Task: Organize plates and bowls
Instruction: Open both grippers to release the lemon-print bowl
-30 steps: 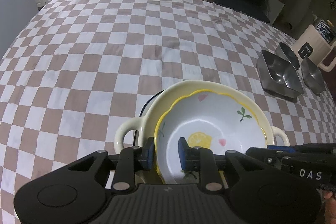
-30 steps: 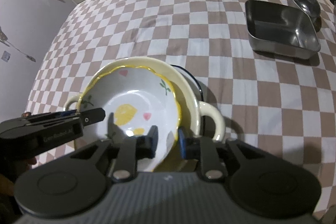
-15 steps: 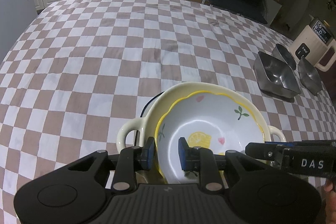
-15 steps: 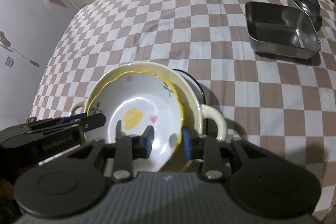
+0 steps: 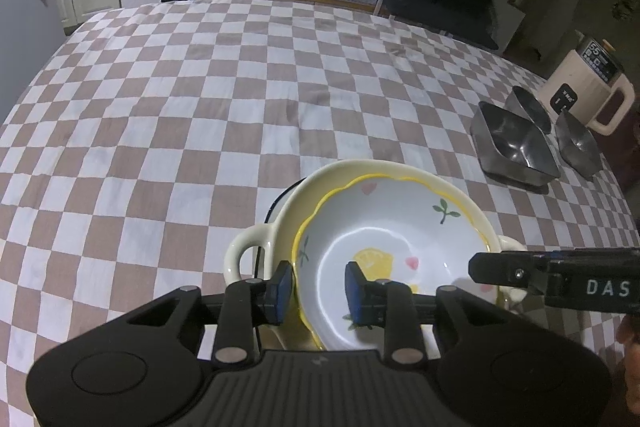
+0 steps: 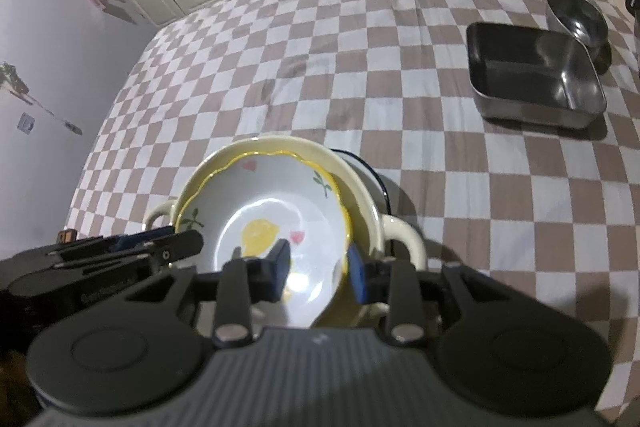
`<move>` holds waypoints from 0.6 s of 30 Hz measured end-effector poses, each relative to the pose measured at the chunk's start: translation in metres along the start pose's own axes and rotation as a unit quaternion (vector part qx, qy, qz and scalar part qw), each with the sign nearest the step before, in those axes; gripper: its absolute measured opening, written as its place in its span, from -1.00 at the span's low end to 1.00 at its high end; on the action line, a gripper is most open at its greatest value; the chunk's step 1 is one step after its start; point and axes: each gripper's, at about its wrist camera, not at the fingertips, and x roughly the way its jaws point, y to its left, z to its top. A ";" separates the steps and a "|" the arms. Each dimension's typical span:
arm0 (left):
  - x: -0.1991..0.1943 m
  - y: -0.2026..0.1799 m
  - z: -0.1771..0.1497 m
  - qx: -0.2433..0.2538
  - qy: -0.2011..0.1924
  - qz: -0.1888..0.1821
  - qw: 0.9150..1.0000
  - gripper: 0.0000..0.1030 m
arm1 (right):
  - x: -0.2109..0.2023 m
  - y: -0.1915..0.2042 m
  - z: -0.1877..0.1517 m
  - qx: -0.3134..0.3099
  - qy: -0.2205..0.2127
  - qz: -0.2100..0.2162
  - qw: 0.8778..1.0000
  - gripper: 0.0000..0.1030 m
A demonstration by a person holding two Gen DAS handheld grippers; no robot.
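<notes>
- Two bowls sit nested at lower centre: a lemon bowl (image 5: pixel 384 247) inside a cream two-handled bowl (image 5: pixel 280 227).
- My left gripper (image 5: pixel 318 287) straddles the lemon bowl's rim, jaws opening, pads off it.
- My right gripper (image 6: pixel 316 269) does likewise on the opposite rim.
- Steel tray (image 6: pixel 532 75) lies upper right on the checked cloth (image 5: pixel 200 107).

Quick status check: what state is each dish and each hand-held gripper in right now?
Lemon-print bowl: nested in the two-handled bowl, upright.
Two-handled bowl: on the tablecloth, atop a dark-rimmed dish.
Left hand-held gripper: jaws opening, straddling the lemon-print bowl's rim.
Right hand-held gripper: likewise.
Steel tray: empty, upright.
</notes>
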 end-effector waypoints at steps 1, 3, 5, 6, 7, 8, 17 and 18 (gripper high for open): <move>-0.001 -0.001 0.000 0.000 -0.001 -0.002 1.000 -0.34 | -0.001 0.000 0.001 0.000 -0.001 0.002 1.000 -0.06; -0.004 -0.001 0.000 -0.001 -0.005 -0.007 1.000 -0.26 | -0.006 -0.001 0.000 -0.003 -0.009 0.002 1.000 0.05; -0.007 -0.001 0.001 -0.006 -0.011 -0.018 1.000 -0.14 | -0.012 -0.003 0.001 -0.004 -0.020 -0.001 1.000 0.20; -0.010 -0.002 0.002 -0.007 -0.016 -0.020 1.000 0.00 | -0.015 -0.004 0.002 -0.003 -0.026 -0.001 1.000 0.33; -0.012 -0.003 0.003 -0.006 -0.021 -0.019 1.000 0.07 | -0.019 -0.006 0.003 -0.002 -0.032 -0.002 0.999 0.43; -0.015 -0.005 0.004 -0.004 -0.027 -0.018 0.999 0.24 | -0.023 -0.009 0.004 0.000 -0.040 -0.002 0.999 0.47; -0.023 -0.019 0.018 -0.019 -0.060 -0.046 0.997 0.97 | -0.064 -0.041 0.019 0.004 -0.111 -0.016 0.994 0.98; -0.022 -0.023 0.020 -0.019 -0.063 -0.048 0.997 0.99 | -0.068 -0.046 0.020 0.002 -0.120 -0.025 0.992 0.99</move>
